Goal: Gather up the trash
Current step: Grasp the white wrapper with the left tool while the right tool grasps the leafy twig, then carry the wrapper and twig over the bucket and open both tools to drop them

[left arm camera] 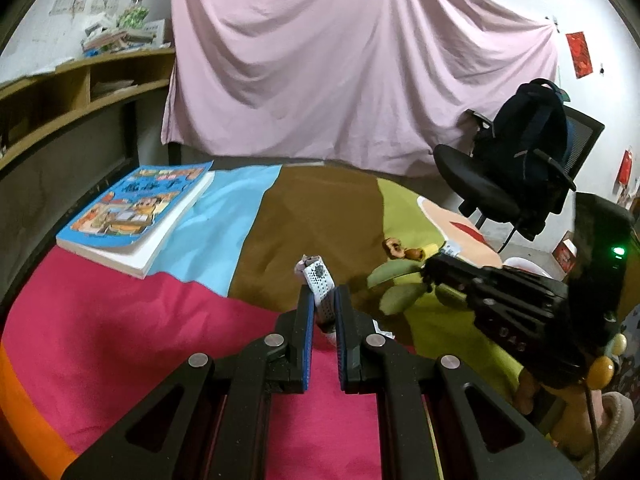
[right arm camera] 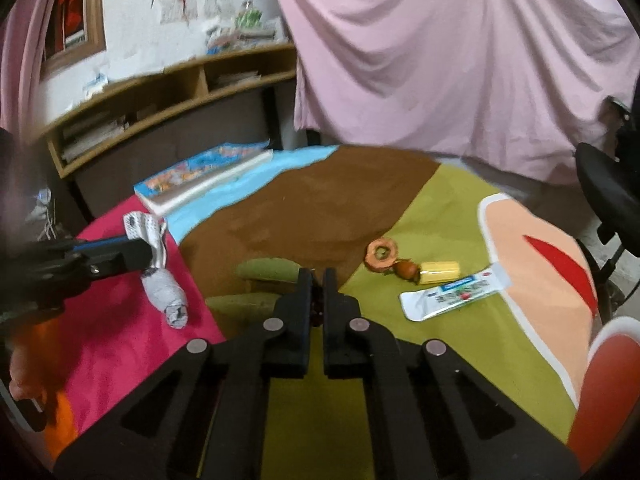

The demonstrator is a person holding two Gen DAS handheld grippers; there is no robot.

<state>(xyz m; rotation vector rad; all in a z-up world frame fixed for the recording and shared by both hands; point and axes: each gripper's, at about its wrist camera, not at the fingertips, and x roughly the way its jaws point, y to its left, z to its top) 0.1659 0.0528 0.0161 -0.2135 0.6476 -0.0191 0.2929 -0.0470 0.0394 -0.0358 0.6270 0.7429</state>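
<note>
My left gripper is shut on a white dotted sock-like rag, held above the colourful table cloth. In the right wrist view the left gripper holds the rag, which hangs down over the pink patch. My right gripper is nearly shut on a small dark item, hard to identify. On the green patch lie a brown ring-shaped scrap, a small brown nut-like bit, a yellow piece and a white wrapper. The right gripper also shows in the left wrist view.
A blue picture book lies at the table's far left. A black office chair with a backpack stands at the right. A wooden shelf is behind left. A pink sheet hangs at the back.
</note>
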